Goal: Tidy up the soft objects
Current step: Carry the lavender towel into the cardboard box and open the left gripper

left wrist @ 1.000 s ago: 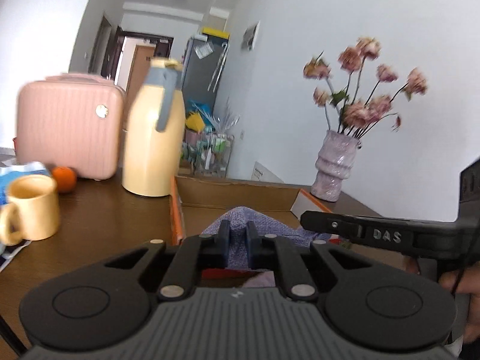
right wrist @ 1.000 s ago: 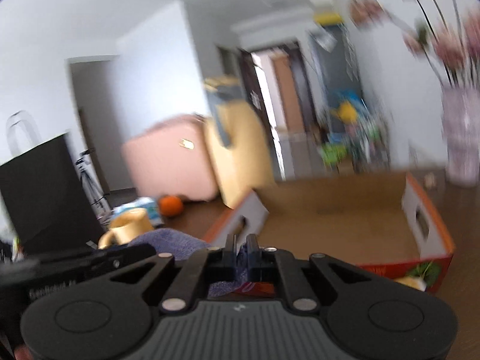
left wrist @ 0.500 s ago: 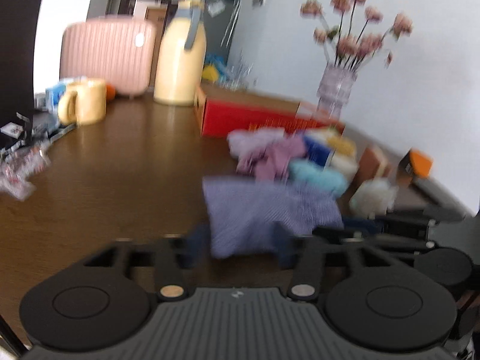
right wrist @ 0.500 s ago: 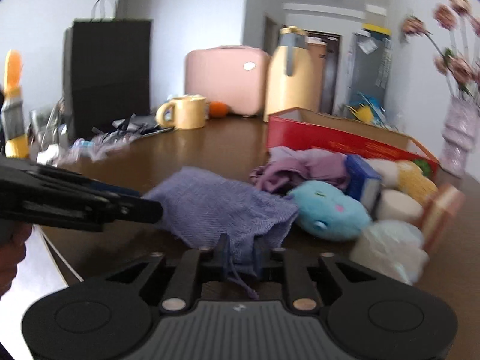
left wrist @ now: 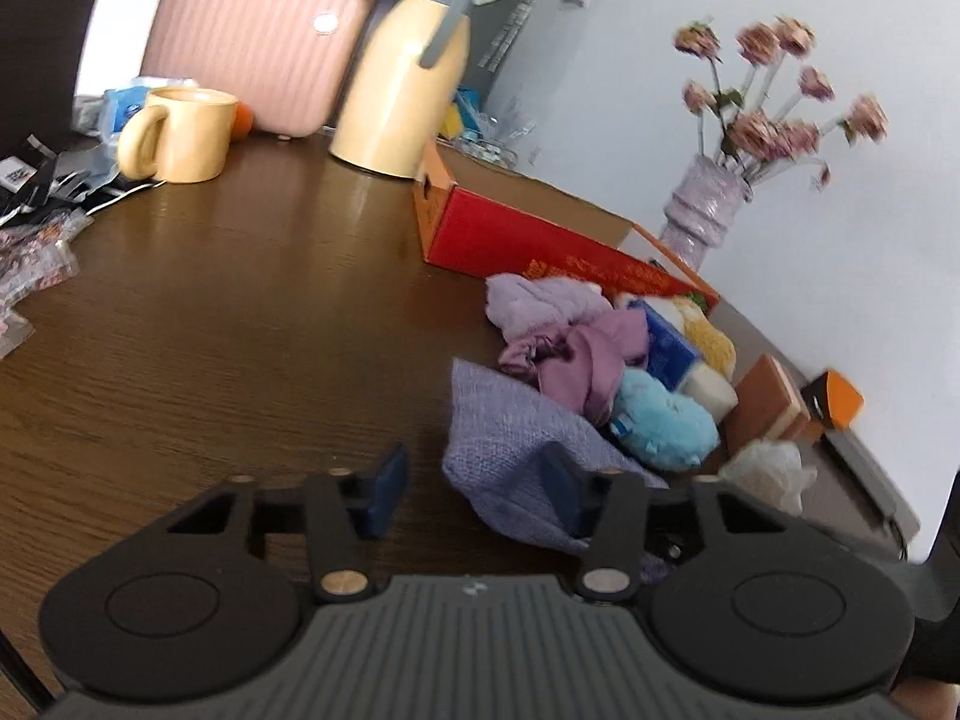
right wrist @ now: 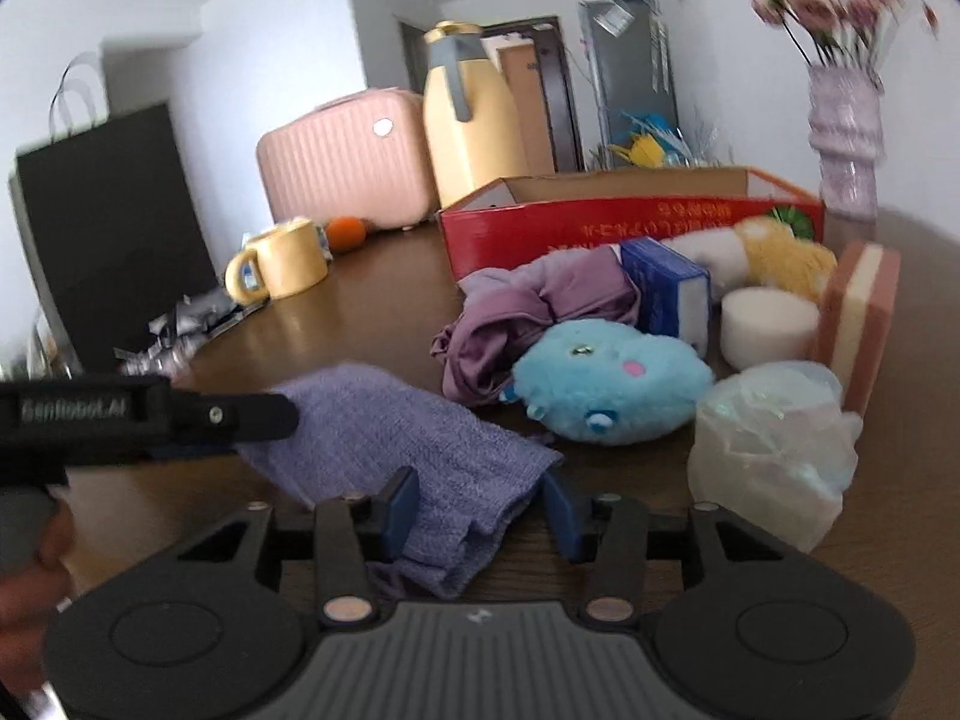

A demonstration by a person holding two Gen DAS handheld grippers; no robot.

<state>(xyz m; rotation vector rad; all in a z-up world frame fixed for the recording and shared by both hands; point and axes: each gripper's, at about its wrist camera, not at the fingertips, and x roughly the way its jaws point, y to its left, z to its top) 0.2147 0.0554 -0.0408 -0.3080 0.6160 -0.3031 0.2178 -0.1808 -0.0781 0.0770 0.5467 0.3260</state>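
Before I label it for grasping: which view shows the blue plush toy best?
The right wrist view: the blue plush toy lies close, unobstructed, face and whole outline visible. In the left wrist view it sits off to the side, smaller and blurred, partly hidden behind the lavender cloth.

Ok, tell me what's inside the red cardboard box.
Only bare brown inner walls of the red cardboard box show; its floor is hidden behind the front wall, so contents cannot be told.

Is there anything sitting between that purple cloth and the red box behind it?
Yes. The purple cloth lies on the table near both open grippers. Between it and the red box sits a pile: crumpled mauve fabric, a blue plush and a blue packet.
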